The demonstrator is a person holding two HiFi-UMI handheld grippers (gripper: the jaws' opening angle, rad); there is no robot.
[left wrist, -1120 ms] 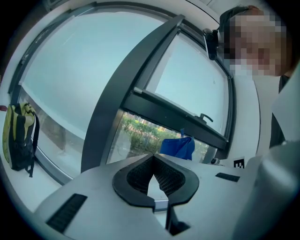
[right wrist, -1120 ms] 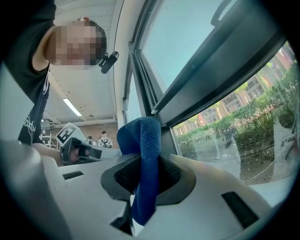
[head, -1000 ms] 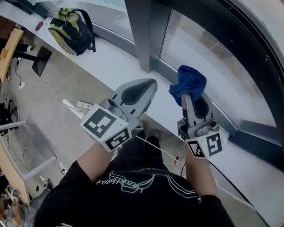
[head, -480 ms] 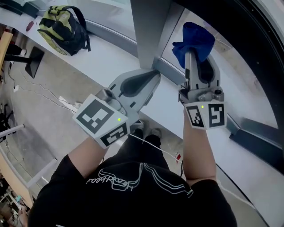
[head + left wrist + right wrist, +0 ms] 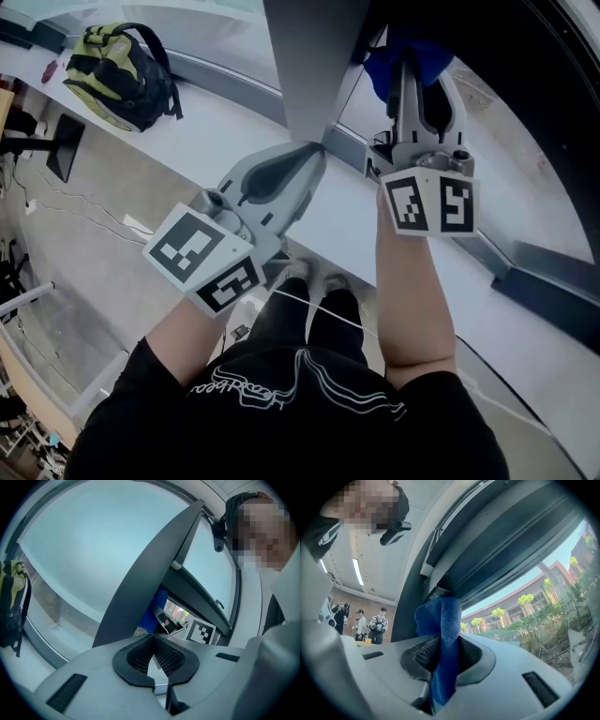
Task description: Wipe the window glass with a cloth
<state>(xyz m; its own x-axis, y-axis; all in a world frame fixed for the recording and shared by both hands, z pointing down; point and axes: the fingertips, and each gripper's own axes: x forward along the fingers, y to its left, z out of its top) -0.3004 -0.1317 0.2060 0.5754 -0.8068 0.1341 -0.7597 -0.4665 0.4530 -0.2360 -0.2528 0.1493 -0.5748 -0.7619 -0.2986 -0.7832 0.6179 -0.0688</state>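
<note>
1. Head view: the right forearm is raised, with the right gripper (image 5: 413,67) holding a crumpled blue cloth (image 5: 388,66) near the window glass (image 5: 511,155). The left gripper (image 5: 312,157) is lower and points at the grey frame post (image 5: 314,66).
2. Left gripper view: the jaws are together, with nothing between them.
3. Right gripper view: the jaws clamp the cloth.

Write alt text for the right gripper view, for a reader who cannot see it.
The right gripper has its two grey jaws clamped on a blue cloth whose bunched end sticks up near a dark window frame. Through the window glass at right, buildings and trees show in sunlight; a few people stand far off at left.
</note>
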